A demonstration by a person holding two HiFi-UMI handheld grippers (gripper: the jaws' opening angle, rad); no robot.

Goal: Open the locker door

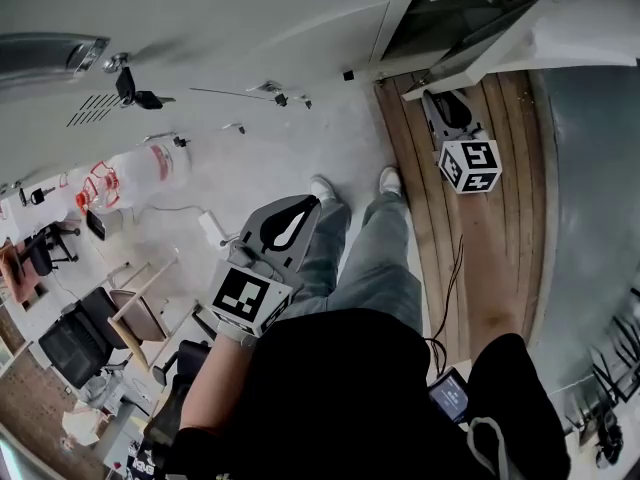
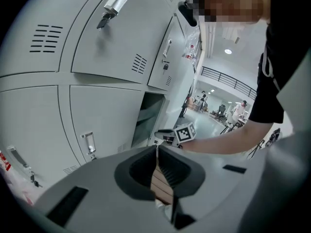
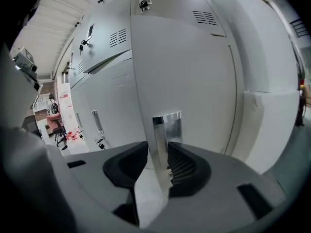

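Locker door [image 3: 187, 72], in the bottom row, stands ajar. Its edge at the chrome pull handle [image 3: 168, 126] is pinched between the right gripper's [image 3: 163, 153] half-closed jaws. The left gripper [image 2: 156, 150] hangs apart with jaws together and empty, facing the grey lockers [image 2: 97, 106].

Left claw [image 1: 300, 208] sits low by the thigh, angled downward, jaws pressed together on nothing, with the bare left forearm [image 1: 215, 378] behind it. Right claw [image 1: 445, 103] reaches ahead, pinching the locker door [image 3: 184, 67] by its edge.
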